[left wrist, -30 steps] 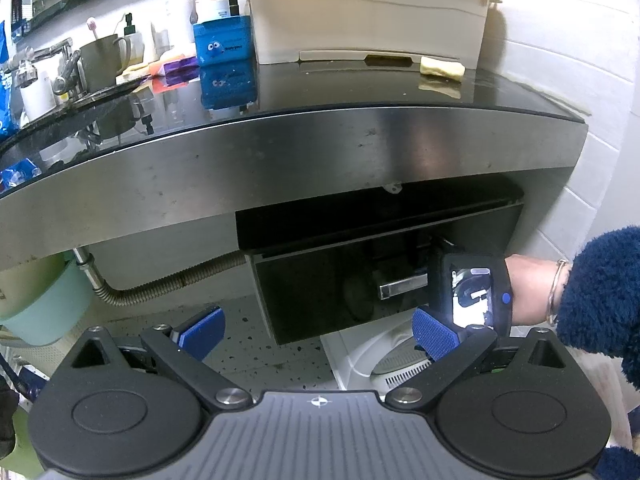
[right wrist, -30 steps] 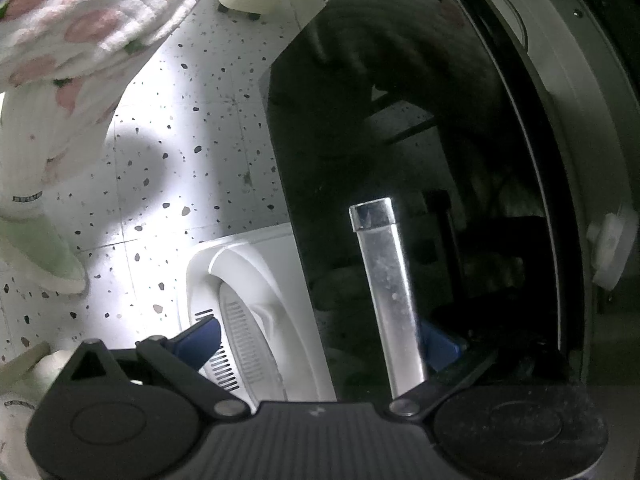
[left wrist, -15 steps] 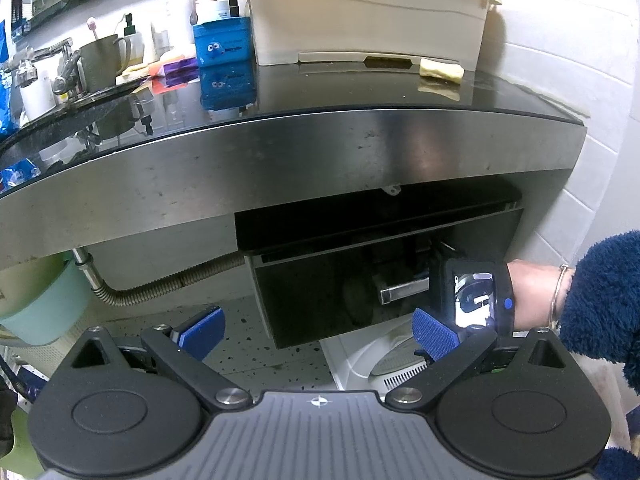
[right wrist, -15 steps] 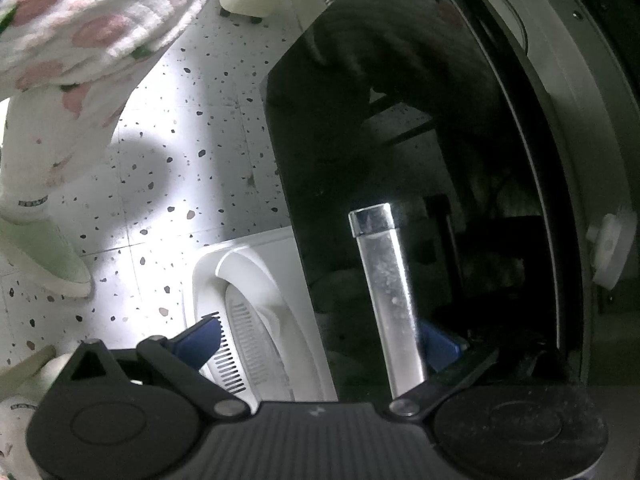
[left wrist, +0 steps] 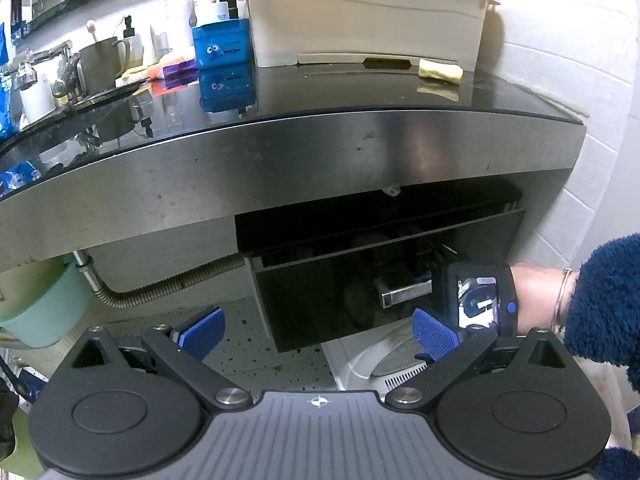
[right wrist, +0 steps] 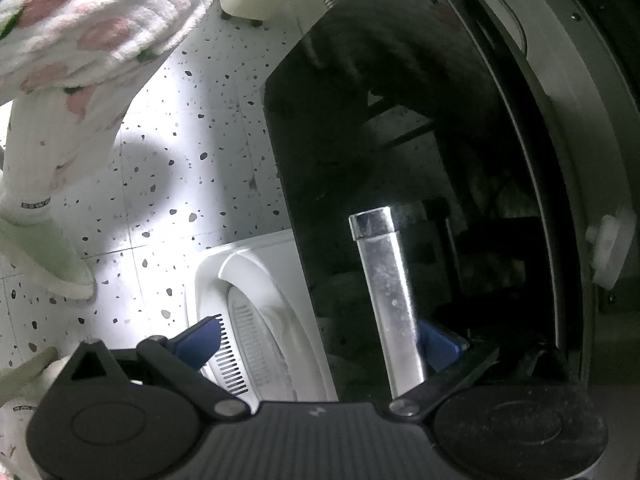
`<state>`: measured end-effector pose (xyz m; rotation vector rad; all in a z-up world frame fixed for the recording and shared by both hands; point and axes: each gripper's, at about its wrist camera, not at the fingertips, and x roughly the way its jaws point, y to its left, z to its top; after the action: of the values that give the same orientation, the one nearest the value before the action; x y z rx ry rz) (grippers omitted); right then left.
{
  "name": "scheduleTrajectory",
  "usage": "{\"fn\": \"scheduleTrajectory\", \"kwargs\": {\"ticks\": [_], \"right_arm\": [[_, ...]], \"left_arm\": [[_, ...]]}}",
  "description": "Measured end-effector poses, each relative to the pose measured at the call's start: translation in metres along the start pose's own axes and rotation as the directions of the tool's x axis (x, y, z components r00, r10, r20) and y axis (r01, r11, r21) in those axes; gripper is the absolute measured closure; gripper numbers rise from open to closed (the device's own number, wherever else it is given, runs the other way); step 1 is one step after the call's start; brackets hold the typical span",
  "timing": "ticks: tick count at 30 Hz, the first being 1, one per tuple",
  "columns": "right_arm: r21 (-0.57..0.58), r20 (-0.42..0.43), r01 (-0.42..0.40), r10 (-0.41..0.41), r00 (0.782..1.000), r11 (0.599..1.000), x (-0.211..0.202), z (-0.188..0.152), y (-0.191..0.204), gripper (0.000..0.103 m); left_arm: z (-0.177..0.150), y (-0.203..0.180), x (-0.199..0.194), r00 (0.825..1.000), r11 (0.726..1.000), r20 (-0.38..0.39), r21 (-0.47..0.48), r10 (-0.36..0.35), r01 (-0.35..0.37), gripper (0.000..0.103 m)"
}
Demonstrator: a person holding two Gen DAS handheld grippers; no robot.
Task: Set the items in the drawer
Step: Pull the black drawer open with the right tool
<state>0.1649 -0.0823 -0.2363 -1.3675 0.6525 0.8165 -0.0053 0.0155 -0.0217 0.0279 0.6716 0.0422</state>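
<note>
A black glossy drawer (left wrist: 340,292) hangs under a steel-edged counter (left wrist: 280,168) and stands partly pulled out. Its chrome bar handle (left wrist: 404,293) is on the front. My right gripper (right wrist: 318,338) is open, with its fingers on either side of the handle (right wrist: 386,300); one blue pad (right wrist: 438,346) sits behind the bar. My right gripper also shows in the left wrist view (left wrist: 478,300) at the handle's right end. My left gripper (left wrist: 318,328) is open and empty, held back in front of the drawer.
On the counter stand a beige plastic box (left wrist: 360,16), a blue container (left wrist: 222,42), bottles, a metal cup (left wrist: 102,64) and a tap. A flexible hose (left wrist: 172,280) runs under the counter. A white appliance (right wrist: 256,316) sits on the speckled floor below the drawer.
The drawer has slid a little further out, with the right gripper at its handle. The left gripper has stayed still.
</note>
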Motion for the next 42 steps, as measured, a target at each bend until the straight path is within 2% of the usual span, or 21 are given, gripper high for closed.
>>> {"fn": "scheduleTrajectory", "kwargs": {"ticks": [8,13,17,20,23,26,29,33,37,39,42], "right_arm": [[-0.035,0.012,-0.027,0.027,1.000,0.999,-0.017,-0.006,0.026,0.000],[0.040,0.045,-0.080,0.078,0.996,0.996,-0.032,-0.009,0.033,0.000],[0.065,0.048,-0.087,0.084,0.995,0.994,-0.040,-0.010,0.040,0.000],[0.137,0.061,-0.100,0.093,0.994,0.986,-0.045,-0.010,0.039,0.000],[0.271,0.115,-0.130,0.102,0.988,0.954,-0.055,-0.013,0.029,0.000],[0.441,0.180,-0.169,0.097,0.979,0.881,-0.069,-0.023,0.014,0.000],[0.588,0.254,-0.232,0.096,0.963,0.775,-0.082,-0.038,0.000,0.000],[0.732,0.333,-0.257,-0.002,0.943,0.630,-0.097,-0.056,-0.005,0.000],[0.858,0.336,-0.244,-0.133,0.933,0.452,-0.101,-0.066,-0.012,0.000],[0.900,0.316,-0.240,-0.167,0.934,0.363,-0.099,-0.071,-0.023,0.001],[0.933,0.259,-0.197,-0.185,0.948,0.300,-0.092,-0.078,-0.032,0.007]], "left_arm": [[0.001,0.000,0.002,1.000,1.000,-0.001,-0.002,-0.006,0.006,0.002],[-0.001,0.000,0.002,1.000,1.000,-0.003,-0.003,-0.007,0.007,0.002],[-0.001,0.001,0.005,1.000,1.000,-0.008,-0.008,-0.007,0.007,0.002],[-0.001,0.002,0.006,1.000,1.000,-0.010,-0.010,-0.009,0.009,0.002],[-0.003,0.001,0.008,1.000,1.000,-0.016,-0.011,-0.012,0.012,0.002],[-0.004,0.001,0.008,1.000,1.000,-0.014,-0.019,-0.019,0.019,0.002],[-0.003,0.001,0.007,1.000,0.999,-0.005,-0.023,-0.024,0.024,0.002],[-0.002,0.003,0.005,1.000,0.999,0.004,-0.029,-0.025,0.025,0.002],[-0.001,0.004,0.003,1.000,0.999,0.009,-0.031,-0.023,0.024,0.002],[-0.001,0.003,0.002,1.000,0.999,0.008,-0.030,-0.023,0.023,0.002],[0.000,0.003,0.000,1.000,0.999,0.015,-0.026,-0.020,0.021,0.002]]}}
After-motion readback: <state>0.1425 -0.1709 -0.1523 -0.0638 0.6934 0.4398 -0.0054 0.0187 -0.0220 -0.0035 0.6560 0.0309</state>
